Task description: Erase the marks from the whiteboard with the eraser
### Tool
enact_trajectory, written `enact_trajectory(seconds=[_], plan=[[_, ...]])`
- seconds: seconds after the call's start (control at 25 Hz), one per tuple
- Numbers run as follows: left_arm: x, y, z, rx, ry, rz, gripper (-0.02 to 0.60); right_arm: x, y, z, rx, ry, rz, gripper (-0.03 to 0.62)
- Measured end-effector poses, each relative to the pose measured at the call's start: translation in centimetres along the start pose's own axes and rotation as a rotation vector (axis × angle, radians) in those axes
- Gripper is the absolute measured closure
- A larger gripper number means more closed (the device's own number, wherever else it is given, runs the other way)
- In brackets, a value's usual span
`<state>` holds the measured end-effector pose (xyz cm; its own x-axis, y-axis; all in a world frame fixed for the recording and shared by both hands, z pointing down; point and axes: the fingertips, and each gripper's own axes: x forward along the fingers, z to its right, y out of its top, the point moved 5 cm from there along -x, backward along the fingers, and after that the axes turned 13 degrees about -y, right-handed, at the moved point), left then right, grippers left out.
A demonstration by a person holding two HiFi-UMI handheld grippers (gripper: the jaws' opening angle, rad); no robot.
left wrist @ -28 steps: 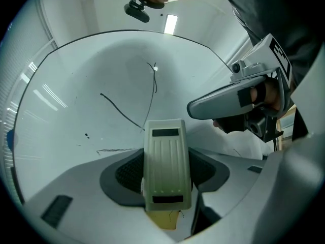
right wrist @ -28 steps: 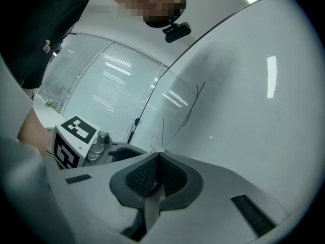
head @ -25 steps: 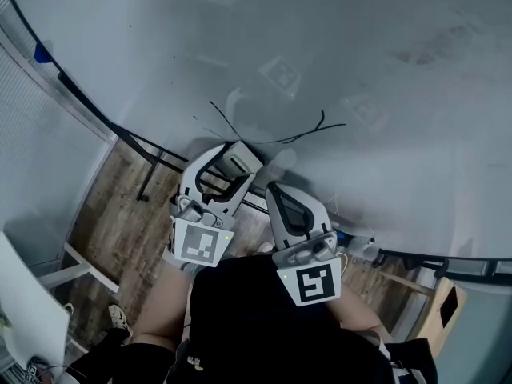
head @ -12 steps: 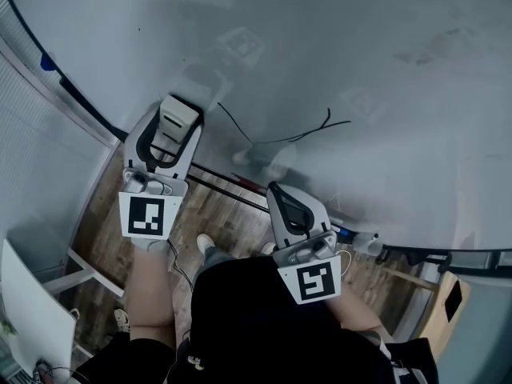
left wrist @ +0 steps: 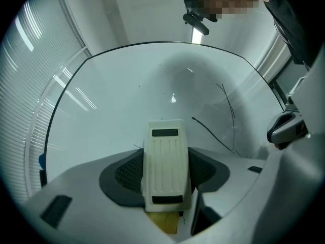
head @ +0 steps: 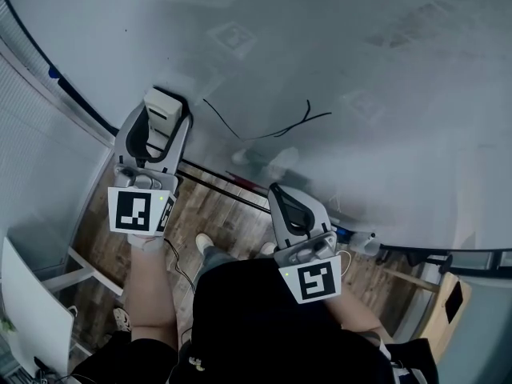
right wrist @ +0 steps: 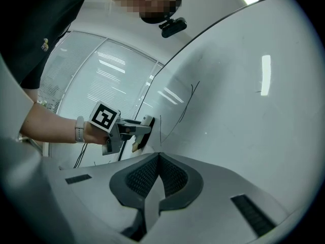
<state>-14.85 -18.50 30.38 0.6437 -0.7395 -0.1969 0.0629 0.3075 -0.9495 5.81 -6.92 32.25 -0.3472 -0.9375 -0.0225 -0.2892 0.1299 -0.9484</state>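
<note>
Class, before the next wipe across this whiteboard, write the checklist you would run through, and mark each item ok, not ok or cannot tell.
1. Cream ribbed plastic eraser clamped in left gripper: ok.
2. Eraser pressed flat against the white whiteboard: cannot tell.
3. Thin black marker lines wiped off: not ok, they lie to the eraser's right.
4. Right gripper out of the wiping path: ok, jaws together, empty, below the lines.
</note>
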Motion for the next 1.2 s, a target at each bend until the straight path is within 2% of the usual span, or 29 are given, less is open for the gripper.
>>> enact_trajectory(seconds=[0.24, 0.48, 0.6, 0.76, 0.92, 1.2], plan=[[0.7, 1.8, 1.1, -0.041, -0.012, 0.029, 0.321, 0.0, -0.2, 0.2, 0.011, 0.013, 0.006, 0.566], [1.5, 3.2, 2.2, 0.0, -0.051, 0.005, 0.321, 0.3, -0.5, 0.3, 0.018, 0.025, 0.02, 0.566], [1.8, 3.5, 3.2, 0.015, -0.048, 0.01, 0.321, 0.3, -0.6, 0.5, 0.023, 0.031, 0.021, 0.566], [2.1, 4.4, 4.3, -0.049, -0.026, 0.045, 0.322, 0.4, -0.3, 0.6, 0.019, 0.038, 0.017, 0.566], [2.1, 2.7, 6.8, -0.046, -0.036, 0.041, 0.321, 0.4, -1.1, 0.5, 0.021, 0.043, 0.019, 0.566], [1.6, -0.4, 10.2, -0.035, -0.07, -0.028, 0.321, 0.8, -0.1, 0.5, 0.005, 0.057, 0.011, 0.566]])
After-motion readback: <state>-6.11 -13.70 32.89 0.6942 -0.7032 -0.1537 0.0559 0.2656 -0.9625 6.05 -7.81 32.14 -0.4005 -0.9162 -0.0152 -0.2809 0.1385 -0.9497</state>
